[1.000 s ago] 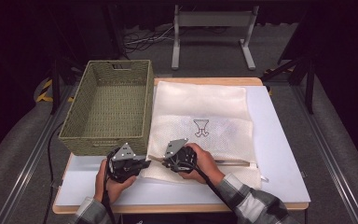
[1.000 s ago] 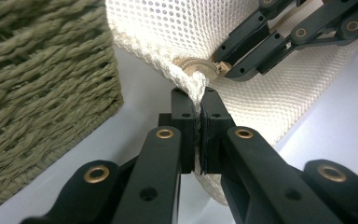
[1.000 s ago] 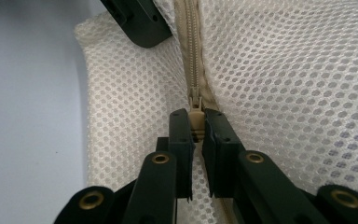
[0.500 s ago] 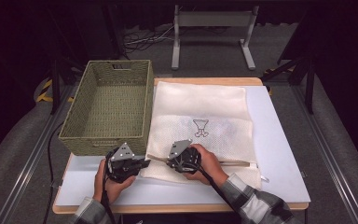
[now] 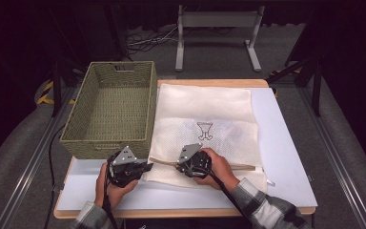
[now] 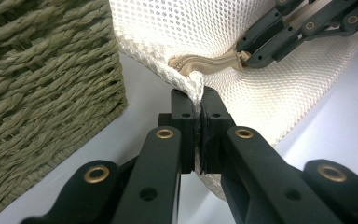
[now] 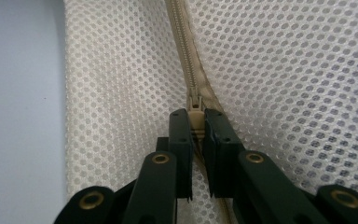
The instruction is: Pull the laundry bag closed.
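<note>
Mesh laundry bag (image 5: 205, 124): cream-white, flat, roughly rectangular, of open honeycomb netting with a small dark emblem printed near its middle. It lies spread on the surface (image 5: 286, 157) just to the right of the basket, its left edge touching or nearly touching the basket's wall. A beige zipper (image 7: 182, 42) with fine coil teeth runs along the bag's near edge, sewn into a smooth woven tape.

Zipper pull (image 7: 195, 109): small, beige, tab-shaped, at the near end of the teeth.

Basket (image 5: 83, 143): olive-green, rectangular, woven of thick twisted cord with a coarse ropy texture, a handle slot cut in its far wall. It stands on the surface's left part.

Left gripper (image 6: 198, 100): black, hard plastic, jointed links with brass-coloured rivets; clenched on the bag's corner nearest the basket, the mesh hem pinched and puckered between the pads. In the high view it sits just in front of the basket's near right corner (image 5: 145, 167).

Right gripper (image 7: 195, 122): same build, clamped on the zipper pull, the tab squeezed between its two pads. In the left gripper view its tips (image 6: 243, 58) meet the zipper a little way right of the basket-side corner.

Surface: smooth, pale blue-white sheet on a wood-edged top.
</note>
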Action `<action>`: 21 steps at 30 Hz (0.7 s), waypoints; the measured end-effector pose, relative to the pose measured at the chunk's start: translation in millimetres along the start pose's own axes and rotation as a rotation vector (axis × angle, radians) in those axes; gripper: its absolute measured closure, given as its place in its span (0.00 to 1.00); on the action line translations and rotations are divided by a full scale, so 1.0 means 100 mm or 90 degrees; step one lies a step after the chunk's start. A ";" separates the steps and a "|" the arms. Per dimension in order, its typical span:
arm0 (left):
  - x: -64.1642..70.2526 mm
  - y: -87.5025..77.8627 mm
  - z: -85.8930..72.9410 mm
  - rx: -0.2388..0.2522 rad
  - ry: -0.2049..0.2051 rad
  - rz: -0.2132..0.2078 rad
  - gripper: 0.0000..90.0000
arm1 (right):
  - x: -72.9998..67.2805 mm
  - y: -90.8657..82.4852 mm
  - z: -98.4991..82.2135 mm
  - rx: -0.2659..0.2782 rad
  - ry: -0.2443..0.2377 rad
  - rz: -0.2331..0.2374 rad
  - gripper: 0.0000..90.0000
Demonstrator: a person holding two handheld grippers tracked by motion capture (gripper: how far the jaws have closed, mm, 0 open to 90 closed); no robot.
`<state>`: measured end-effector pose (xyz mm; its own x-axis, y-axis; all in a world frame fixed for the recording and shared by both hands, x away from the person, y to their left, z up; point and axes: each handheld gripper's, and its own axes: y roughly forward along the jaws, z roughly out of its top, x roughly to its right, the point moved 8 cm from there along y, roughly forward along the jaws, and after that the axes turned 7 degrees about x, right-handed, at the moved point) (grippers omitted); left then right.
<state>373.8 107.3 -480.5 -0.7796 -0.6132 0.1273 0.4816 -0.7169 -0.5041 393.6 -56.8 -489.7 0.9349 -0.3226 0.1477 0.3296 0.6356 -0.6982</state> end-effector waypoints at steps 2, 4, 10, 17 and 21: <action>0.00 0.00 0.00 0.000 0.001 0.002 0.97 | -0.01 -0.01 -0.02 -0.004 0.001 -0.001 0.91; 0.00 0.00 0.00 0.000 0.001 0.001 0.97 | 0.00 -0.02 -0.04 -0.008 -0.001 -0.003 0.91; -0.01 -0.01 -0.01 -0.002 0.002 0.001 0.97 | 0.03 -0.09 -0.10 -0.010 0.004 -0.005 0.91; -0.01 -0.01 -0.01 0.000 -0.001 0.002 0.97 | 0.07 -0.19 -0.18 -0.007 0.006 -0.021 0.91; -0.01 0.00 -0.01 -0.002 -0.002 0.000 0.97 | 0.08 -0.23 -0.24 -0.010 0.011 -0.017 0.91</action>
<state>374.2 108.5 -481.6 -0.7782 -0.6143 0.1302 0.4806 -0.7161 -0.5061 390.3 -90.4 -489.3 0.9234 -0.3515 0.1542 0.3521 0.6155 -0.7051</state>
